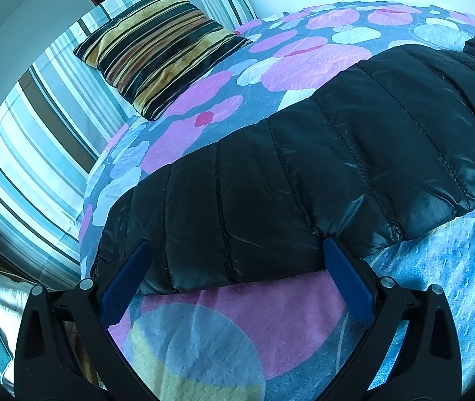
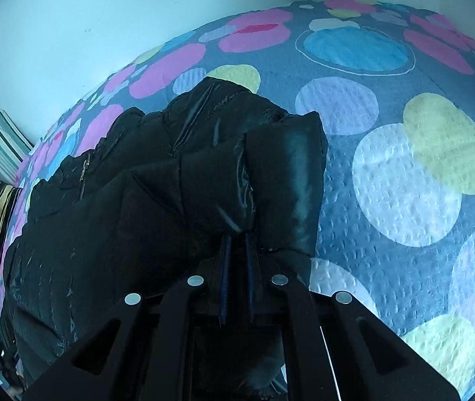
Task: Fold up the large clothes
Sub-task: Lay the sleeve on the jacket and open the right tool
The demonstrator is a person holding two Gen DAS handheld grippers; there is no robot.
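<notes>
black puffer jacket [image 1: 304,173] spread mid-frame on the dotted bedspread [image 1: 224,327], left gripper [image 1: 234,260] held wide open at its hem, right gripper [image 2: 237,244] clamped on jacket fabric at lower centre, striped pillow [image 1: 160,50] upper left

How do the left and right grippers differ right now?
The left gripper is spread wide; the right gripper is pinched nearly closed. The left gripper holds nothing, its fingers straddling the black puffer jacket edge; the right gripper clamps a fold of it. Both have blue pads and sit over the dotted bedspread.

Spotted bedspread [image 1: 304,63], striped cushion [image 1: 157,50], pale wall [image 2: 87,16].
</notes>
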